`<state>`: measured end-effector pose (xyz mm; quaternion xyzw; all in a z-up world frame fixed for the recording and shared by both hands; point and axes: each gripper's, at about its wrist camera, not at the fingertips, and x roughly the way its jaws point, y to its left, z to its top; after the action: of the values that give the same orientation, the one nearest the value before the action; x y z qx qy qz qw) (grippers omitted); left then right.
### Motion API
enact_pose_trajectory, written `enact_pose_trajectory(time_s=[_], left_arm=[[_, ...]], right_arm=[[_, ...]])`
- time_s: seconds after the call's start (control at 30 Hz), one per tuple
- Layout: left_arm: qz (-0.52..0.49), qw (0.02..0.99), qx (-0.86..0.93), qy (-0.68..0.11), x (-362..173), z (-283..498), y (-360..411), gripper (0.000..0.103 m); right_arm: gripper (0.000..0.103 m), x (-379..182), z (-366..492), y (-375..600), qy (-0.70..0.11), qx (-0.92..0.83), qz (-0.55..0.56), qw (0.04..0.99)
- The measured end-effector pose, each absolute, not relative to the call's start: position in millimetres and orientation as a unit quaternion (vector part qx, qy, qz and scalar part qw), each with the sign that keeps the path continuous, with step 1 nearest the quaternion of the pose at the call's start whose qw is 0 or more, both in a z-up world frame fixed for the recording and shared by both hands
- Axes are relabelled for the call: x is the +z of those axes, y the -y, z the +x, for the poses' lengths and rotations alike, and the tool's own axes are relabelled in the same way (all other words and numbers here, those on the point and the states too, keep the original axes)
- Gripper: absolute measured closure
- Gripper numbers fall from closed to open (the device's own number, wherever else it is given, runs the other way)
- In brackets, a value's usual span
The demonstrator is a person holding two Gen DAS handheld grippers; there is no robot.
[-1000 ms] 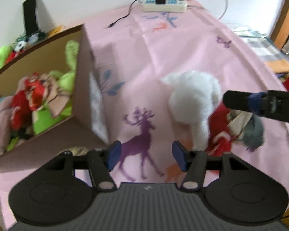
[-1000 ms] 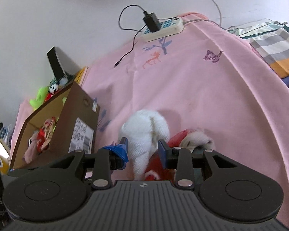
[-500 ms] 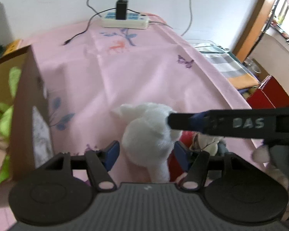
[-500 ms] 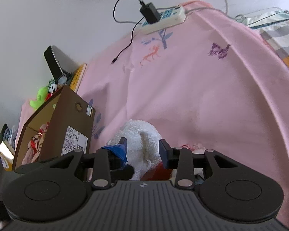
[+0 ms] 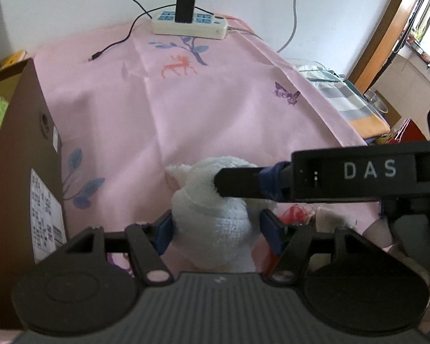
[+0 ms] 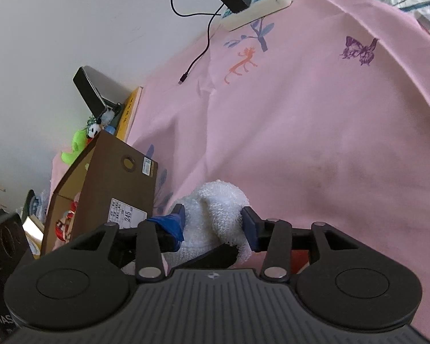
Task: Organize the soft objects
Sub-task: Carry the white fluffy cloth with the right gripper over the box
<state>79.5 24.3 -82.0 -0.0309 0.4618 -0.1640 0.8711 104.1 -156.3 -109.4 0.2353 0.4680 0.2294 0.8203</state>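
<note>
White plush toy (image 5: 212, 218) lay on our pink-clothed bench (image 5: 215, 109), right of the cardboard box (image 5: 23, 172). We had both claws around it: left claw (image 5: 215, 228) released, right claw (image 6: 212, 225) opening.

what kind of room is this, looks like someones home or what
Most likely a lived-in home room, not a lab or shop. A table under a pink printed tablecloth, a power strip with a charger against the wall, and a cardboard box of plush toys suggest that.

Bare pink cloth (image 5: 215, 109) ahead; cardboard box (image 5: 23, 154) walling the left, power strip (image 5: 190, 25) far back.
</note>
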Motion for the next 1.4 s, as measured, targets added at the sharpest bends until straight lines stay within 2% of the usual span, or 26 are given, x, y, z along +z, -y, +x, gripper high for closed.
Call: enact_pose_trajectory(time_s=[0.07, 0.33, 0.73, 1.1, 1.4], left_arm=[[-0.032, 0.872, -0.167, -0.46, -81.0, 78.9, -24.7, 0.043], [-0.038, 0.875, -0.175, -0.45, -71.7, 67.0, -27.5, 0.045], [-0.025, 0.907, -0.183, -0.378, -25.3, 14.6, -43.6, 0.045], [-0.037, 0.93, -0.175, -0.321, 19.4, -24.3, -96.6, 0.045], [-0.026, 0.946, -0.157, -0.283, 44.9, -26.3, -152.0, 0.045]], right_arm=[[0.074, -107.1, 102.1, 155.4, -0.467, 0.234, 0.23, 0.821], [0.078, -90.1, 76.0, 144.7, -0.434, 0.244, 0.184, 0.847], [0.078, -46.7, 22.8, 124.5, -0.351, 0.266, 0.152, 0.885], [0.078, -12.0, -8.2, 74.7, -0.284, 0.298, 0.139, 0.901], [0.078, 6.0, -1.5, 20.9, -0.253, 0.326, 0.125, 0.902]])
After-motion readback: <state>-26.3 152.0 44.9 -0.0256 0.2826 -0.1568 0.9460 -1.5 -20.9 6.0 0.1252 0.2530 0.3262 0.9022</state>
